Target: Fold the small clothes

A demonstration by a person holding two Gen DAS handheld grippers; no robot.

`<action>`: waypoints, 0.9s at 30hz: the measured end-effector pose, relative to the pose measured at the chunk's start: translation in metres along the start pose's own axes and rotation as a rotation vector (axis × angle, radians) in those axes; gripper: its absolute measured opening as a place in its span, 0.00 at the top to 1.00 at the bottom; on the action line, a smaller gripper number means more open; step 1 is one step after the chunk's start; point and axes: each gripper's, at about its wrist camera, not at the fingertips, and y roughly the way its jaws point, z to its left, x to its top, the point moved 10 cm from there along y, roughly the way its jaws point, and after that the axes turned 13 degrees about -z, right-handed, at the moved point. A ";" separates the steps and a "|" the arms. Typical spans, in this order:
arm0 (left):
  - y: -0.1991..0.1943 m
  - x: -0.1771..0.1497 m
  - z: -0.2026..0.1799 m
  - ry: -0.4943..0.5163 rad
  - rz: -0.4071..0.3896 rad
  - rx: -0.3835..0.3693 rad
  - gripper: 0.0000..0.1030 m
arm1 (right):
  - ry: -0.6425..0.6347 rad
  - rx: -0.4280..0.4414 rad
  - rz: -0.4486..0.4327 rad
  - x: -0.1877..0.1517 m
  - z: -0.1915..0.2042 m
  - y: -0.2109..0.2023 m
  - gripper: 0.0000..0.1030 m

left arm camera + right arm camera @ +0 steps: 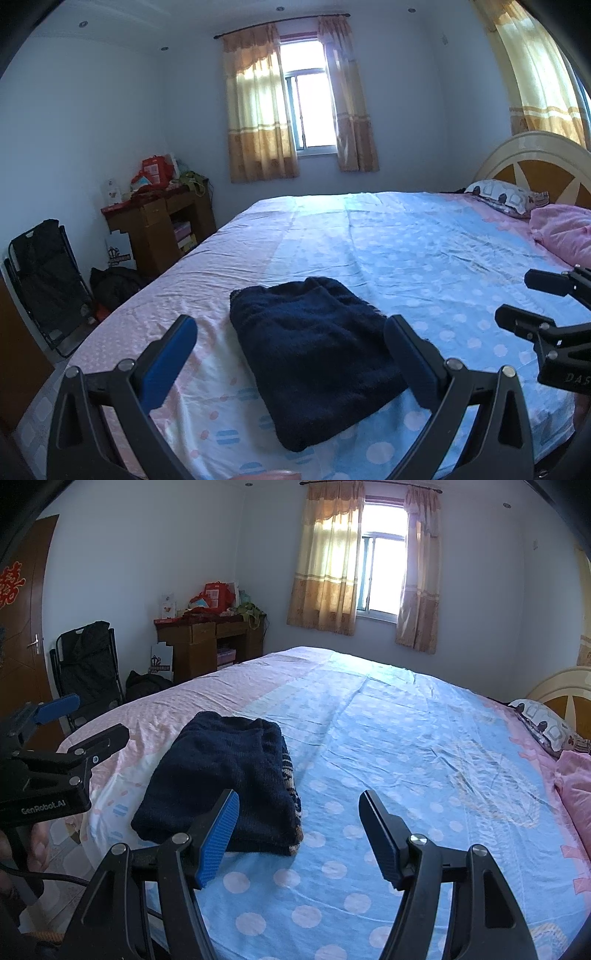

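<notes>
Fuzzy navy knit sweater (314, 358), seemingly folded rectangular; both tongs (290, 354) (299, 834) spread, empty.

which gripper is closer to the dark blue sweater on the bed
Left. The left gripper hangs open right over the folded sweater, its fingers straddling it. The right gripper is open too, off the sweater's right edge, above the bare sheet.

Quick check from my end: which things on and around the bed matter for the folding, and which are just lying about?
For the job:
- dark blue sweater, folded on the bed sheet
- left gripper, open
- right gripper, open

Lying about:
- pillow
- pink blanket
- cluttered wooden desk
- black folding chair
</notes>
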 end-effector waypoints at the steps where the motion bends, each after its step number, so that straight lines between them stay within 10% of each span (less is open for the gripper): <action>1: 0.000 0.000 0.001 -0.002 0.001 0.001 0.00 | 0.001 0.001 -0.002 0.001 0.000 0.000 0.34; 27: 0.001 -0.001 0.007 -0.009 0.013 0.025 0.00 | -0.005 0.010 -0.014 0.005 0.005 -0.003 0.34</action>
